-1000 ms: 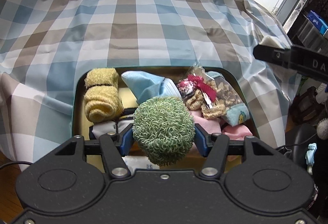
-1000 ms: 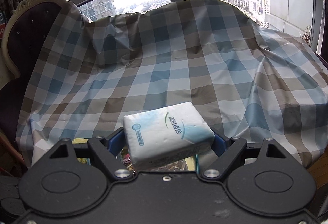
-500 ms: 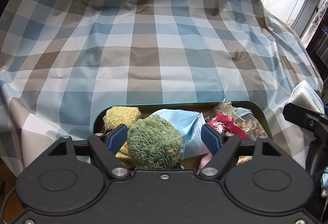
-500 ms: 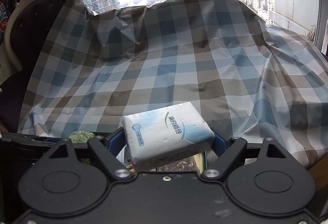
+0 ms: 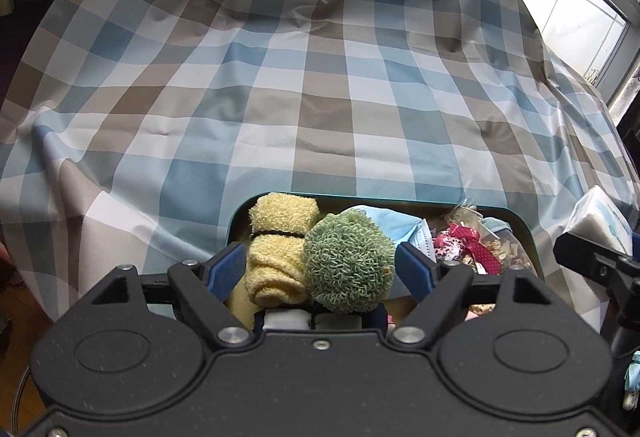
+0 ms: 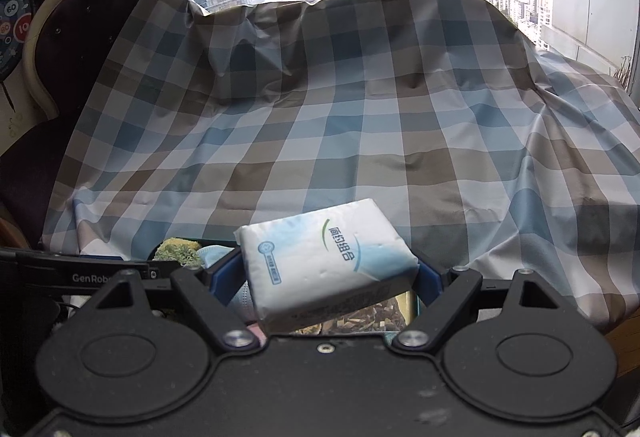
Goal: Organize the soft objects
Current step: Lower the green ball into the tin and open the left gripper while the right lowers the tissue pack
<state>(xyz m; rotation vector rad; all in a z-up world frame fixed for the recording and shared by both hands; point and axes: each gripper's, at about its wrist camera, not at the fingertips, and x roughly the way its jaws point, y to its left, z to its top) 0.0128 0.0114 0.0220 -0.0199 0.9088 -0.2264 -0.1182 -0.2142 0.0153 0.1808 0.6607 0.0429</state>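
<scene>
My left gripper [image 5: 318, 269] is spread wide, pads clear of the green scrubby ball [image 5: 347, 260] sitting in the tray [image 5: 527, 233] against the yellow towel roll [image 5: 280, 243]. It looks feather-light and springy, so I'd pinch it across the middle. My right gripper [image 6: 326, 279] is clamped on the tissue pack [image 6: 326, 265], tilted above the tray with the checked cloth [image 6: 360, 125] beyond. That wrapper looks slick and the pack squashy, so I'd favour a firm hold on its short ends.
</scene>
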